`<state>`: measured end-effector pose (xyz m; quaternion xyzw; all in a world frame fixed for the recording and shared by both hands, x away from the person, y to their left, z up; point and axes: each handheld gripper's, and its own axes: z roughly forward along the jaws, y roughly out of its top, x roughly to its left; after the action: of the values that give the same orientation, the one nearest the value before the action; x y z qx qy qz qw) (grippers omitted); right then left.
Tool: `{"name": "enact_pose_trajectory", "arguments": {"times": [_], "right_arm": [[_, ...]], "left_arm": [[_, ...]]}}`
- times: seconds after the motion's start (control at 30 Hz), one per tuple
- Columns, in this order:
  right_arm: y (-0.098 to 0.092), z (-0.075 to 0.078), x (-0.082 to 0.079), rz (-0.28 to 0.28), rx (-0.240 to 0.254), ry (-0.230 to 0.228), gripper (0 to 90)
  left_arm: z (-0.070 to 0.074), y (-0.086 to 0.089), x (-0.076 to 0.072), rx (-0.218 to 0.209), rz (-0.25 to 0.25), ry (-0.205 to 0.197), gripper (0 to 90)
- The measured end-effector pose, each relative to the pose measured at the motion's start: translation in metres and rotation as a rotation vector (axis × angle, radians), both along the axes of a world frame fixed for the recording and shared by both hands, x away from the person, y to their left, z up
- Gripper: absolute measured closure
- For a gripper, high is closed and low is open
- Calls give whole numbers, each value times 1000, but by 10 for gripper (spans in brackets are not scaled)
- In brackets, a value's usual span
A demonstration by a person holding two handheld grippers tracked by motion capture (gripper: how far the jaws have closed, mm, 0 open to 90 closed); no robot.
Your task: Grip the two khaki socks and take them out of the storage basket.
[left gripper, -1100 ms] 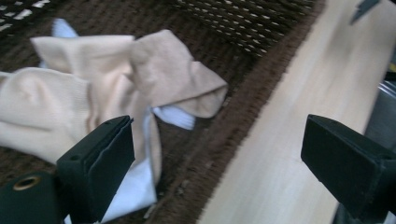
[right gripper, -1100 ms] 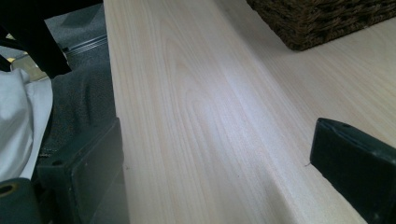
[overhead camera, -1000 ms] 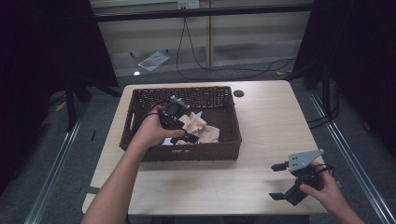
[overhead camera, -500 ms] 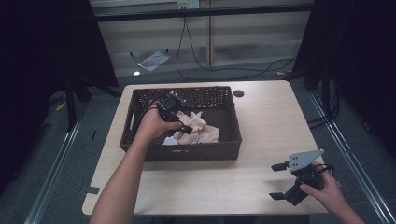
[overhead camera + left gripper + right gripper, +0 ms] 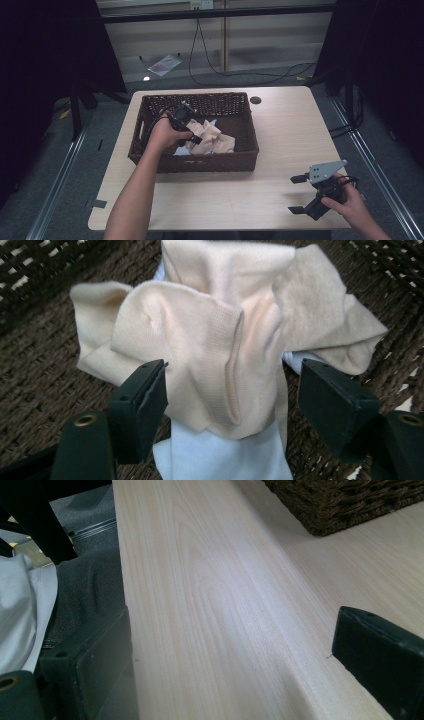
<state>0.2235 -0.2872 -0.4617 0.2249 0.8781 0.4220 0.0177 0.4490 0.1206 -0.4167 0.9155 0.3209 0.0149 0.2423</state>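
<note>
Inside the wicker basket (image 5: 150, 155), toward its near wall, the left gripper (image 5: 230, 390) straddles the beige cloth (image 5: 220, 335) (jaws closing, not yet pinching). The right gripper (image 5: 305, 195) rests at the surface's (image 5: 280, 130) near right corner, jaws open and empty.

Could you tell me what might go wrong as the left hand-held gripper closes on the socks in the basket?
The left hand-held gripper, jaws just closing, straddles the beige sock, which lies on a light blue cloth; both might be pinched together. The beige pieces overlap, so several could lift at once. A jaw may snag the wicker basket.
</note>
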Motion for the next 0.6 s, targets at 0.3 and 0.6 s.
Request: {"name": "enact_pose_trajectory", "arguments": {"times": [0.3, 0.6], "right_arm": [[0, 0, 0, 4, -2, -2, 24], [0, 0, 0, -1, 3, -3, 24]], "left_arm": [[-15, 0, 8, 29, 12, 26, 342], [-14, 2, 7, 50, 5, 69, 823]]}}
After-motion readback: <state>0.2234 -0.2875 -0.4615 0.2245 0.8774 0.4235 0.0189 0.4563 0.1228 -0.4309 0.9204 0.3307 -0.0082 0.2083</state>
